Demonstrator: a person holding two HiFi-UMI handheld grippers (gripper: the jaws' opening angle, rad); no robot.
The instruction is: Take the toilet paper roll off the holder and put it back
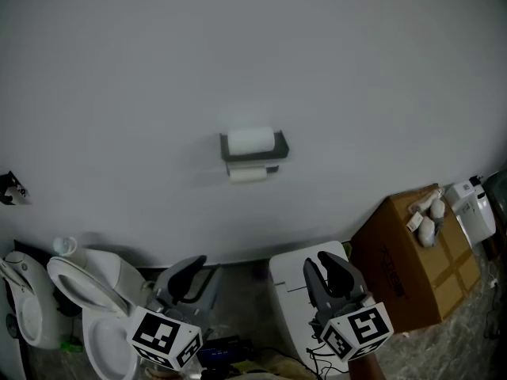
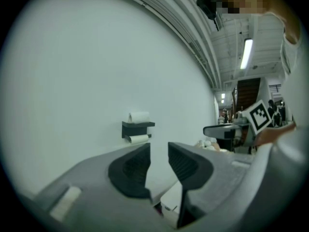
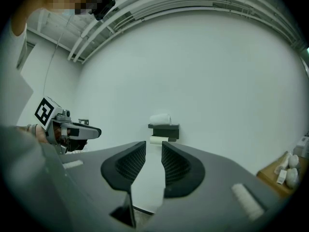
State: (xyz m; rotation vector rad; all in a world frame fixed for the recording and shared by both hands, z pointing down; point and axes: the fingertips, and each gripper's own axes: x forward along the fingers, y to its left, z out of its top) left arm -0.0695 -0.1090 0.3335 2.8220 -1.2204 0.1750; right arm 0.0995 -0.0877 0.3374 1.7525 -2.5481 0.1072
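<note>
A dark holder (image 1: 255, 157) is fixed to the white wall. One white toilet paper roll (image 1: 250, 140) rests on its top shelf and a second roll (image 1: 248, 175) hangs on the bar below. Both gripper views show the same holder (image 2: 137, 126) (image 3: 164, 129) far ahead. My left gripper (image 1: 194, 267) is low at the left and my right gripper (image 1: 333, 264) low at the right, both well short of the wall. Each stands open with nothing between its jaws. The right gripper (image 2: 227, 129) also shows at the side of the left gripper view.
A white toilet (image 1: 87, 307) with its lid raised stands at the lower left. A white unit (image 1: 297, 291) sits under the right gripper. A brown cardboard box (image 1: 416, 264) with small white items on top is at the right, beside a white device (image 1: 473, 208).
</note>
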